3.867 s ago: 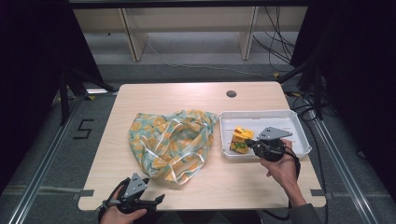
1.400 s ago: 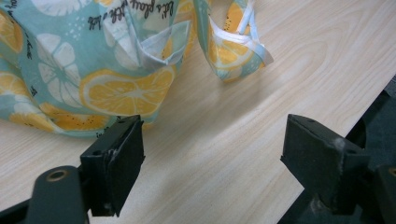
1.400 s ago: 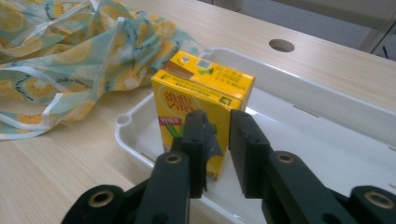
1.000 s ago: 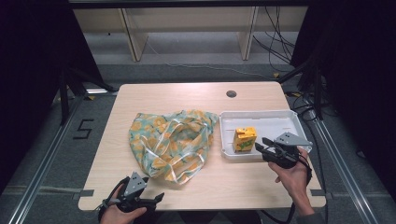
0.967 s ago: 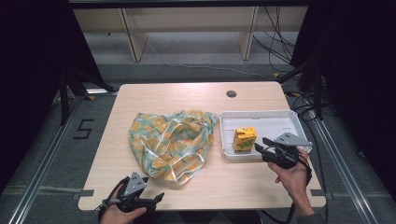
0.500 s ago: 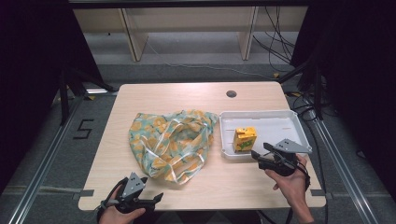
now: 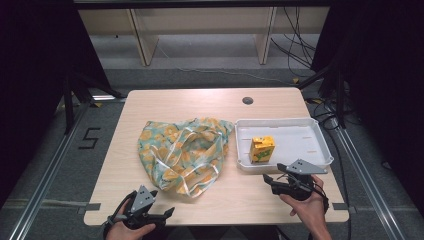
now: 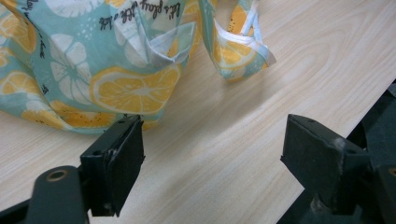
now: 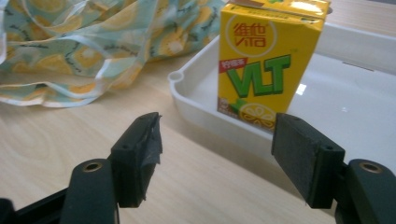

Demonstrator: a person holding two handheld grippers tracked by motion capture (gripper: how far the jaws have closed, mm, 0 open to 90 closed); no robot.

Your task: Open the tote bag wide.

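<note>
At the seven o'clock edge of the pale wooden bench (image 7: 200,102), the left tongs (image 7: 159,216) rested with jaws spread wide and empty, just short of the teal cloth tote bag printed with orange slices (image 7: 182,152) lying crumpled at the centre. At three o'clock, the yellow VLT lemon-tea carton (image 7: 262,149) stood upright in the left part of the white plastic tray (image 7: 320,140). The right tongs (image 7: 268,179), at five o'clock, were open and empty, just outside the tray's near rim, facing the carton.
</note>
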